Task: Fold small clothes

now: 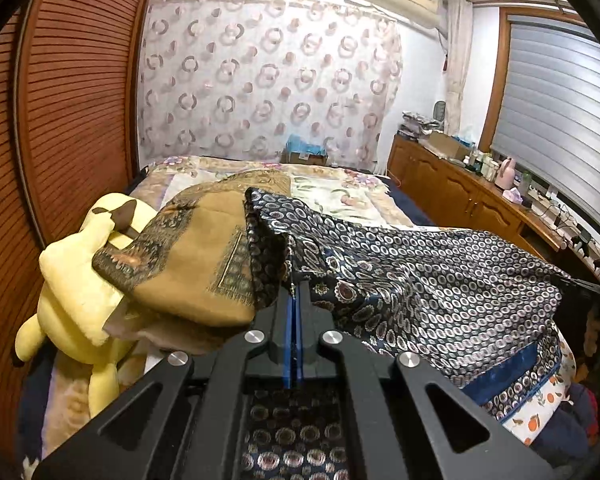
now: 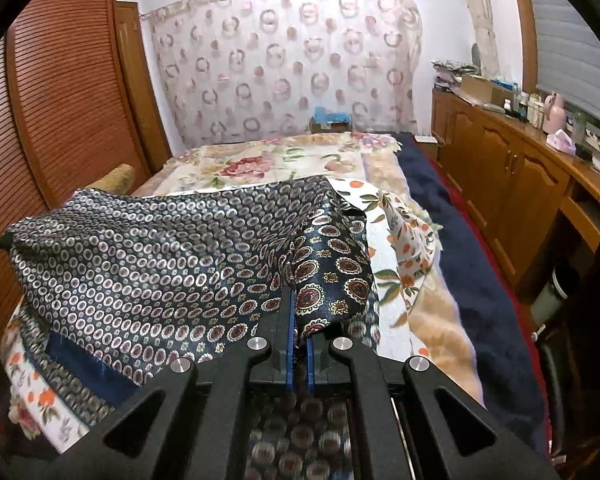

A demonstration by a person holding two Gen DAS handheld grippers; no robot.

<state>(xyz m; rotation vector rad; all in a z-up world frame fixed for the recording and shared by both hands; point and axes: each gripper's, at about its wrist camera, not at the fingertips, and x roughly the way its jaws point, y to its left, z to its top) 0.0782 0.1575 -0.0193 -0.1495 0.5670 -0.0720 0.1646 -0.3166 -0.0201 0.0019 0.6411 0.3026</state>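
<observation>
A navy patterned cloth (image 1: pixel 420 276) is pinched at one edge by the left tongs (image 1: pixel 295 292), pressed together on the fabric, and at the opposite edge by the right tongs (image 2: pixel 299 312), likewise clamped on it. The cloth is held stretched between both tongs above the bed (image 2: pixel 268 160), with its lower part draped over a white orange-print fabric (image 2: pixel 400 240). A yellow plush toy (image 1: pixel 76 280) and a tan patterned cloth (image 1: pixel 196 256) are seen lying just left of it.

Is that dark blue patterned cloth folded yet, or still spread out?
Spread, not folded: the blue patterned cloth hangs stretched between the left gripper and right gripper, whose jaws pinch opposite ends.
</observation>
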